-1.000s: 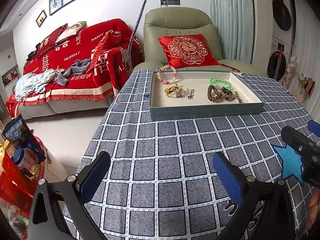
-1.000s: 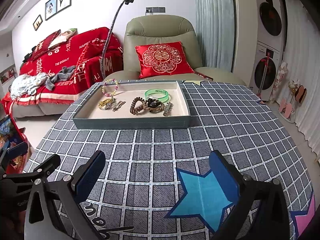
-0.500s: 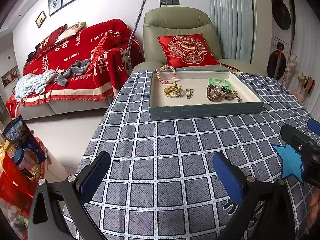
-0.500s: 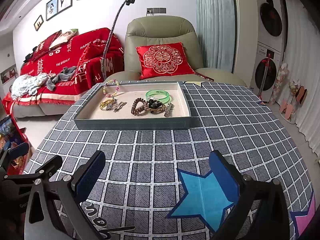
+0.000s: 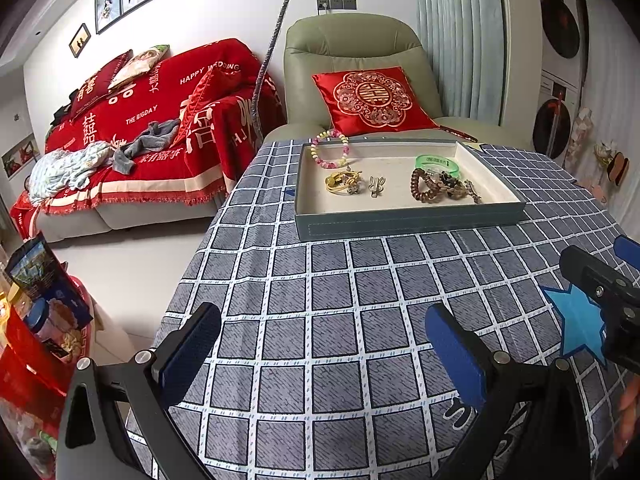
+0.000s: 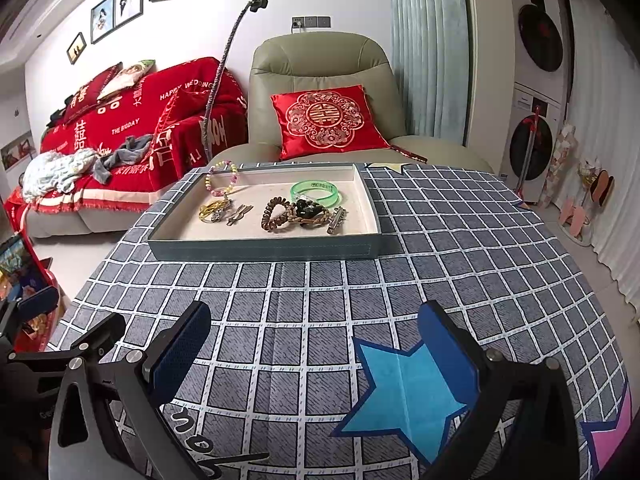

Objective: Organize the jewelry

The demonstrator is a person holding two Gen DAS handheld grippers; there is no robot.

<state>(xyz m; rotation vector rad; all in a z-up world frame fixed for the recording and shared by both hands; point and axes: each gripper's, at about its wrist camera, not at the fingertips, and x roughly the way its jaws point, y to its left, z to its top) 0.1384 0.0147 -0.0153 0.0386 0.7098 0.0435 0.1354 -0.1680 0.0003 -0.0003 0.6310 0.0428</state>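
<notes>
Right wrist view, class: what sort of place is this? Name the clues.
Likely a home living room: a sofa under a red throw, an armchair with a red cushion, and framed photos on the wall.

White wall carrying three framed photos and a socket strip. Red-throw sofa sitting against it, loose clothes lying on the seat. Green recliner holding a red embroidered cushion. Pale curtain hanging right of it, stacked washer and dryer standing farther right. Light floor. Checked cloth covering the tabletop.
</notes>
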